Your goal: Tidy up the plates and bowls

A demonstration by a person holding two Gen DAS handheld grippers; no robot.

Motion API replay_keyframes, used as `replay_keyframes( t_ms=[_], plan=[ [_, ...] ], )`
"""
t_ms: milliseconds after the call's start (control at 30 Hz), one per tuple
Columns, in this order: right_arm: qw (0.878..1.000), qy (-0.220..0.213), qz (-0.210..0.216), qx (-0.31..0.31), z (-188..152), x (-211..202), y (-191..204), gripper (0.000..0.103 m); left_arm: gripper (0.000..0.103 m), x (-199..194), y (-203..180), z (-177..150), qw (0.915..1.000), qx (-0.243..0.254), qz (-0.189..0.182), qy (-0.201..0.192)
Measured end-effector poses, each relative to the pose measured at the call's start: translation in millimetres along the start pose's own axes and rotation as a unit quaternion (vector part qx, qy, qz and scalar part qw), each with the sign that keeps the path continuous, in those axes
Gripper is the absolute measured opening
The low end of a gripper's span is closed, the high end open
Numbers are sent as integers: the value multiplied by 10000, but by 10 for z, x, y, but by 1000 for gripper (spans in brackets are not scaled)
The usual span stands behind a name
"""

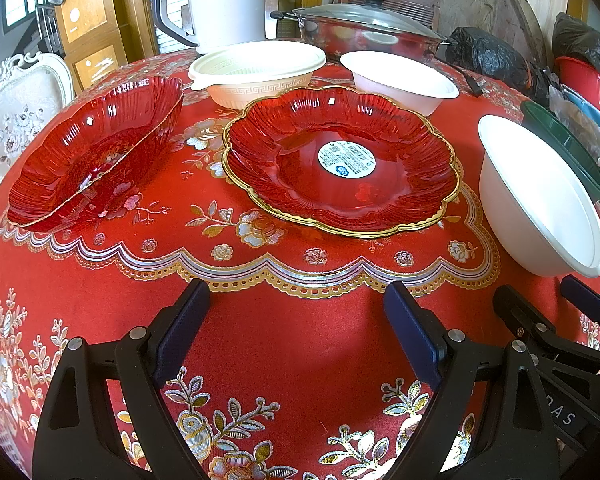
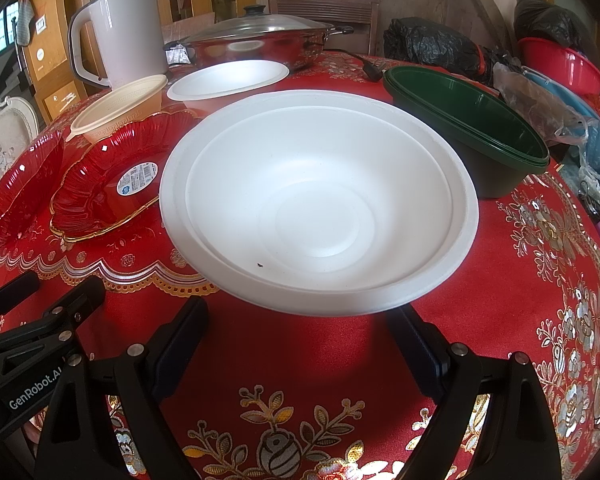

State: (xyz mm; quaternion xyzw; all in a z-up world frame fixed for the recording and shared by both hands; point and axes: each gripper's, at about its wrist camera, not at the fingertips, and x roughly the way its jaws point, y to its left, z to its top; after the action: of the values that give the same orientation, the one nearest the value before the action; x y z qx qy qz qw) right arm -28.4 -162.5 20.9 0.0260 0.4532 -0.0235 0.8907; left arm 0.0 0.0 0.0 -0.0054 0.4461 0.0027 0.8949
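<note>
The big white bowl (image 2: 320, 204) sits on the bench at twelve o'clock just ahead of the right tongs (image 2: 300, 344), spread wide and empty, while the left tongs (image 1: 296, 328), also spread, face the red plate (image 1: 340, 160) farther off.

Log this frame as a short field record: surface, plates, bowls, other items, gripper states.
surface: red floral tablecloth
plates: red plate with sticker, gold-rimmed; second red plate to its left, apart
bowls: near white bowl; far white bowl; cream bowl; green bowl
other items: white kettle; lidded steel pot
left gripper: open, empty, over cloth
right gripper: open, empty, facing near white bowl
</note>
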Motion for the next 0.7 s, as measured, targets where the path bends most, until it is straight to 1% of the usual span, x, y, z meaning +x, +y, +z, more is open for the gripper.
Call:
replay_keyframes(
  t_ms=[633,700],
  plan=[
    [10000,-1,0,-1,0,2,-3,91,89,-2,1,-1,10000,13,1,0],
    [10000,2,-8,-2,-3,5,2,91,89,-12,15,-8,10000,59,-41,13]
  ],
)
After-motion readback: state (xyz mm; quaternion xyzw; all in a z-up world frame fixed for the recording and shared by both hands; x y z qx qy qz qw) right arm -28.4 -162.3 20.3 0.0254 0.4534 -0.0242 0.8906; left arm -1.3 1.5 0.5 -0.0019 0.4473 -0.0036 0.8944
